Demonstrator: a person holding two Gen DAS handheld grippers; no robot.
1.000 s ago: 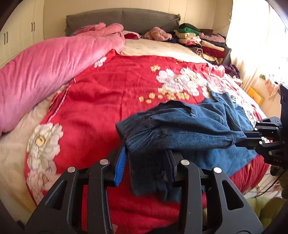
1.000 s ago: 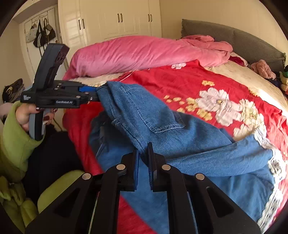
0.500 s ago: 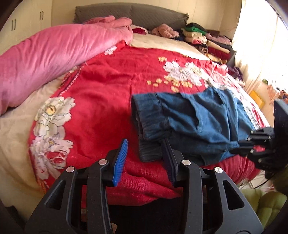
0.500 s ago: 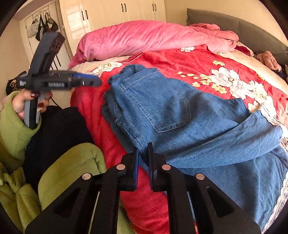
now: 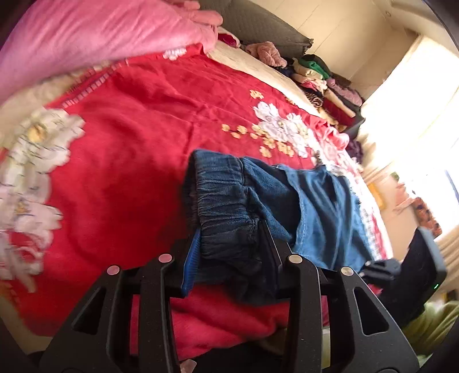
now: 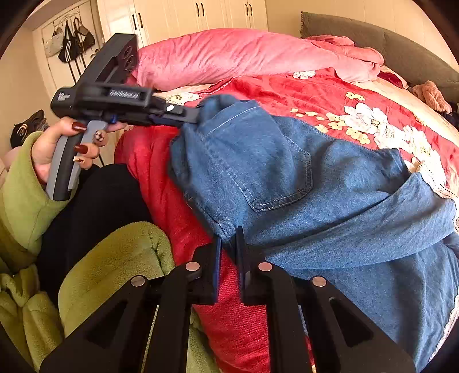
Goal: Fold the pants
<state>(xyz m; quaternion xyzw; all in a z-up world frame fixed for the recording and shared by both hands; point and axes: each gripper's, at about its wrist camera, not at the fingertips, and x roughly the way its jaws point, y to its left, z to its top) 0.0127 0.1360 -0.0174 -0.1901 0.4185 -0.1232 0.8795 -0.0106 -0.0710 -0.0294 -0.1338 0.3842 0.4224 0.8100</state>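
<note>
Blue denim pants (image 6: pixel 287 186) lie bunched on the red flowered bedspread (image 5: pixel 129 143) near the bed's front edge, back pocket up. In the left wrist view the gathered elastic waistband (image 5: pixel 226 206) fills the gap between my left gripper's (image 5: pixel 229 252) fingers. Its jaws are closing and the pads press on the denim. The right wrist view shows the left gripper (image 6: pixel 198 114) gripping the pants' far corner. My right gripper (image 6: pixel 228 244) is shut on the pants' near edge below the pocket. It also shows at the right rim of the left wrist view, right gripper (image 5: pixel 373 266).
A pink duvet (image 6: pixel 243 57) is heaped along the bed's far side by the grey headboard (image 6: pixel 401 54). Folded clothes (image 5: pixel 324 83) are stacked at the bed's head end. A person's hand (image 6: pixel 57 149) in a green sleeve holds the left gripper. White wardrobes (image 6: pixel 186 17) stand behind.
A second ago both grippers held the pants up; they now lie on the bed. The left gripper let go half a second ago, then rolled and closed on the waistband.
</note>
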